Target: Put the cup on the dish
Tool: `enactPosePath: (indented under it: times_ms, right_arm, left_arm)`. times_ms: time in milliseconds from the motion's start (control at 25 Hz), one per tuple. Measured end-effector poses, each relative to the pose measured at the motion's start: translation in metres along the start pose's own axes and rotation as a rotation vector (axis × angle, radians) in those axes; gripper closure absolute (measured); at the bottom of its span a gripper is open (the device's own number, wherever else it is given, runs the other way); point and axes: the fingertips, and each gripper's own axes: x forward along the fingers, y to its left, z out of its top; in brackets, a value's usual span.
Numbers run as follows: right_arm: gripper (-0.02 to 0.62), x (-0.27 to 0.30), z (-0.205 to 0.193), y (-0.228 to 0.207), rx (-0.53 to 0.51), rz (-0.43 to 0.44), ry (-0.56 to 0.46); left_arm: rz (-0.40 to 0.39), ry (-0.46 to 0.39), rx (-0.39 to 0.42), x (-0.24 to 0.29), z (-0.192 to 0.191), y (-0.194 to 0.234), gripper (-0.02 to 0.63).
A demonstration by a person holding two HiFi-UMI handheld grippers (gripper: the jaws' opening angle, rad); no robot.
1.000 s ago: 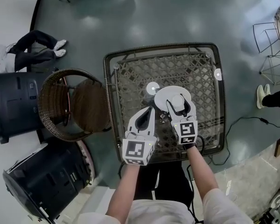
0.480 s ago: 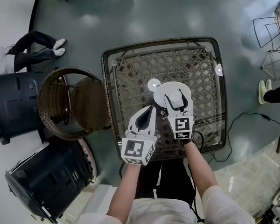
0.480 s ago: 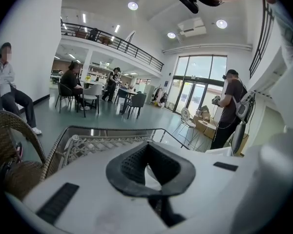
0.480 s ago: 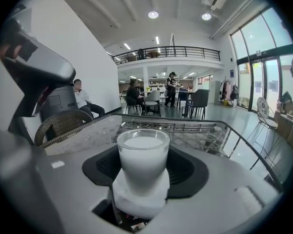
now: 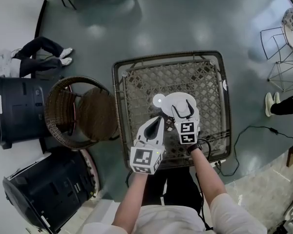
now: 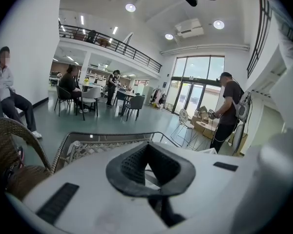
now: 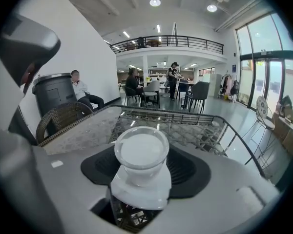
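Both bare forearms (image 5: 205, 172) reach forward side by side over the near edge of the table (image 5: 171, 56). The right gripper (image 5: 182, 106) points straight out over the dish (image 7: 139, 191). The left gripper (image 5: 159, 119) angles in toward it, its tips just beside the dish's near-left rim, jaws together with nothing between them. The right jaws are opening, and the cup (image 7: 141, 150) stands between the dark pads, which look clear of its sides. From above, the right gripper covers most of the cup and the near part of the dish. A small white disc (image 5: 157, 100) lies just left of the dish; what it is I cannot tell. The cup is white, round and upright, resting on the white dish near the middle of the table. Its inside is plain white, and I cannot tell whether it is full or empty.
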Motion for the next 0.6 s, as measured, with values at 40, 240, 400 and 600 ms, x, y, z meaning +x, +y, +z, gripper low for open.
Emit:
enactPosePath:
  times_ms: [40,240,400,600]
  right_arm:
    - [0.305,-0.002,0.001,-0.001,0.006,0.006,0.006]
    - [0.244,-0.024,0.014,-0.002,0.000,0.021,0.023]
    - [0.241,-0.054,0.021,0.005,-0.001,0.024,0.011]
    - [0.259,-0.102,0.040,0.014,0.040,0.016,-0.032]
  left_arm:
    - [0.006,-0.002,0.000,-0.005,0.003,0.000,0.604]
    - [0.031,-0.025,0.006,-0.037,0.022,-0.001,0.603]
    - [0.034,-0.037,0.015,-0.057,0.029,-0.007,0.603]
    - [0.023,-0.062,0.018,-0.075,0.045,-0.019,0.603]
